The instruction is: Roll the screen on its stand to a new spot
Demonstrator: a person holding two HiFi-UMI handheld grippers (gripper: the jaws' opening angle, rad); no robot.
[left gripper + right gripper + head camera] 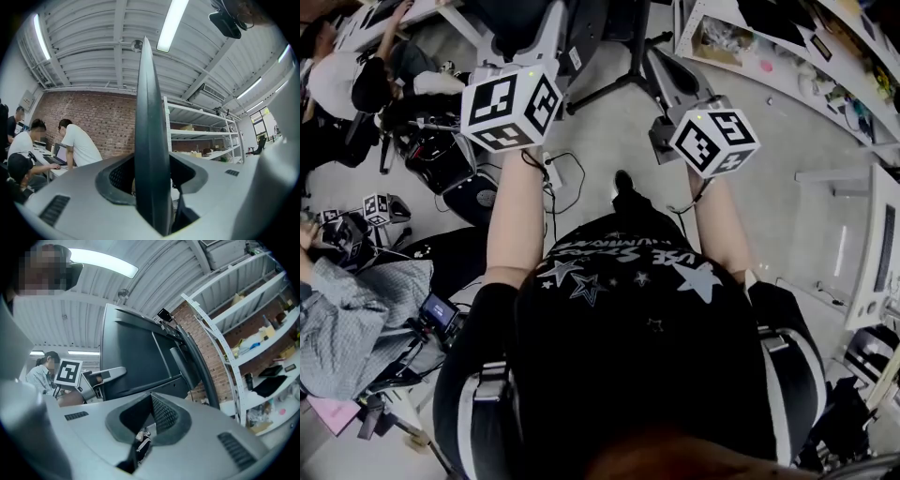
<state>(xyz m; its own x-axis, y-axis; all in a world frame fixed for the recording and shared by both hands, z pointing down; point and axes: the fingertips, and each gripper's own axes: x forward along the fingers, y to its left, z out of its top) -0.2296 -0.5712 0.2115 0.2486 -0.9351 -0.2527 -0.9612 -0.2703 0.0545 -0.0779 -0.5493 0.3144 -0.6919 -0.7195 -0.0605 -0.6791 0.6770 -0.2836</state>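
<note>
Your left gripper (152,204) is clamped on the screen (150,136), which stands upright and edge-on between its jaws. On the right gripper (140,439) the jaws are a little apart with nothing in them, and the screen's dark back looms just above them. The screen is right ahead of you on its stand (630,61), legs on bare grey floor (609,141). A cable (567,178) lies on the floor below the left gripper. Cluttered desks (787,52) curve past on the right, people (356,80) on the left. Further off: brick wall (108,124), white shelves (201,133), ribbed ceiling with strip lights (171,23).
</note>
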